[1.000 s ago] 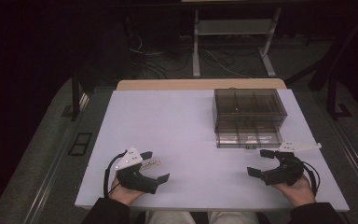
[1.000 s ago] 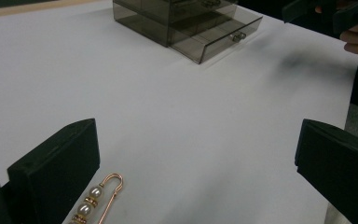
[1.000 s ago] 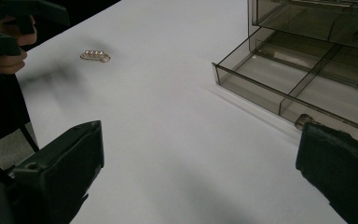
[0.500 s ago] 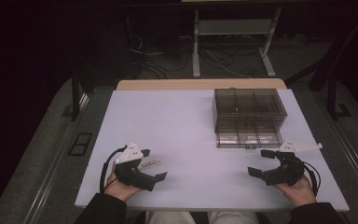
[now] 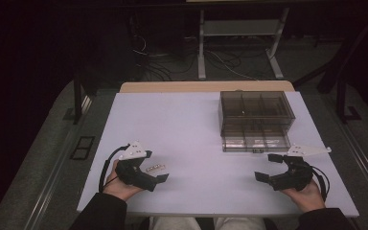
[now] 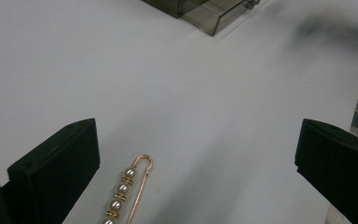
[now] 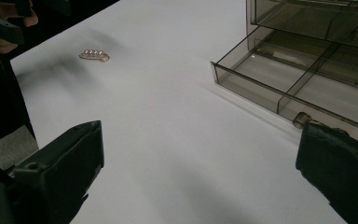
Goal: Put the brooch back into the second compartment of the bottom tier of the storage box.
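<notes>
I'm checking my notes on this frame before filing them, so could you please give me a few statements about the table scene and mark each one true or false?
1. A gold pin set with pearls lies flat on the white table. True.
2. The left tool is shut on the pin. False: its jaws stand wide apart, and the pin lies on the table between them, nearer one jaw.
3. The smoky clear drawer box has its bottom drawer pulled out. True.
4. The right tool holds the drawer's knob. False: its jaws are open, and the knob sits just beyond one jaw tip.
5. The pin lies inside the open drawer. False: it lies on the table near the left tool.
</notes>
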Demonstrator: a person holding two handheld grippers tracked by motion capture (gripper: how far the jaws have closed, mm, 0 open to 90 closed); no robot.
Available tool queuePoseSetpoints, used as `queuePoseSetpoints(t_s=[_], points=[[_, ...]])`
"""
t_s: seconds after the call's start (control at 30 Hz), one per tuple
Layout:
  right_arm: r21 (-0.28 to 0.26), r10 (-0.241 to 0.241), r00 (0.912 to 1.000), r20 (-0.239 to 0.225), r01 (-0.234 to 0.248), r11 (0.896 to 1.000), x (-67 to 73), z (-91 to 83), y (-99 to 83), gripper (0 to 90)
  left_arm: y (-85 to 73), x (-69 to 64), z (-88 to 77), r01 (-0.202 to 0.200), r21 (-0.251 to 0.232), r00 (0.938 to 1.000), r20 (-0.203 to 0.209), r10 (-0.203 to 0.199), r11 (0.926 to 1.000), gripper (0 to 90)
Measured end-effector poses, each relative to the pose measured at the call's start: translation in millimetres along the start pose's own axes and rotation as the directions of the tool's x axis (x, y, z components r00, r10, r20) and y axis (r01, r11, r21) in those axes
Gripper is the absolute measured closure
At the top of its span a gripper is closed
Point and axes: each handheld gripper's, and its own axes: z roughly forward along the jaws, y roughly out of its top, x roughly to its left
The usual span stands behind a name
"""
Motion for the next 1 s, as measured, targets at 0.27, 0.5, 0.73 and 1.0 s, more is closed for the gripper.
queuePoseSetpoints(t_s=[0.27, 0.5, 0.73, 1.0], points=[[-0.004, 0.001, 1.0000, -0.001, -0.001, 1.000, 0.0, -0.1, -0.2, 0.5, 3.0, 11.1, -1.5, 0.008, 0.034, 1.0000, -0.002, -0.008, 0.9994, 0.0], [-0.001, 0.001, 1.0000, -0.001, -0.001, 1.000, 0.1, 0.0, -0.2, 0.5, 2.7, 19.7, 1.0, 0.019, 0.064, 0.9998, -0.002, -0.018, 0.9978, 0.0], [0.002, 0.004, 1.0000, -0.001, -0.004, 1.000, 0.2, -0.2, -0.3, 0.5, 0.6, 30.5, 4.3, 0.028, 0.095, 0.9996, 0.000, -0.028, 0.9951, 0.0], [0.006, 0.004, 1.0000, -0.002, -0.004, 1.000, 0.1, -0.3, -0.2, 0.5, -2.5, 40.1, 8.1, 0.036, 0.127, 0.9993, -0.005, -0.036, 0.9912, 0.0]])
